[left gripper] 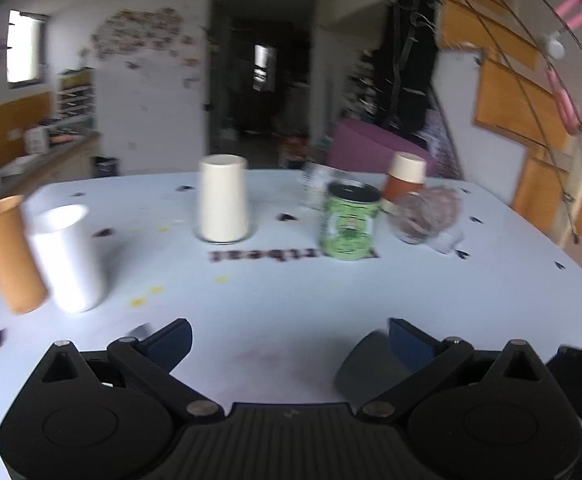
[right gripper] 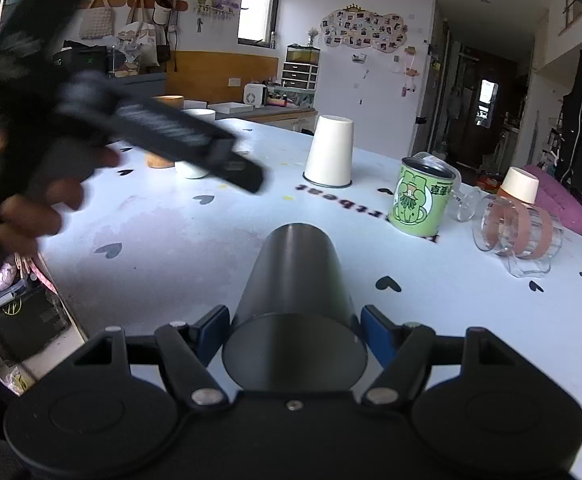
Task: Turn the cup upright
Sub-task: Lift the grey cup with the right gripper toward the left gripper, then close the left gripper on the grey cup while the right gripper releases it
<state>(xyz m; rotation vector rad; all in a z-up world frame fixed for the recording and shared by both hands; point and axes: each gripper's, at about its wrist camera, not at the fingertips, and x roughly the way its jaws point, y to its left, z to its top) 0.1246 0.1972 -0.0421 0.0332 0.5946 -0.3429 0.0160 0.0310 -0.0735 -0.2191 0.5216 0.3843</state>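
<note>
A dark grey cup (right gripper: 297, 304) lies on its side between the blue pads of my right gripper (right gripper: 293, 336), which is shut on it, one end toward the camera. In the left wrist view part of this cup (left gripper: 367, 364) shows by the right finger. My left gripper (left gripper: 289, 340) is open and empty above the white table (left gripper: 291, 300); it also shows blurred at the left of the right wrist view (right gripper: 195, 148). A cream cup (left gripper: 223, 199) (right gripper: 329, 152) stands upside down mid-table.
An orange cup (left gripper: 7, 254) and a white cup (left gripper: 69, 258) stand upright at the left. A green tin (left gripper: 351, 222) (right gripper: 421, 200), a tipped clear glass (right gripper: 517, 232) and an inverted orange-and-cream cup (left gripper: 405, 178) stand at the right. The table's left edge drops to floor clutter (right gripper: 23, 312).
</note>
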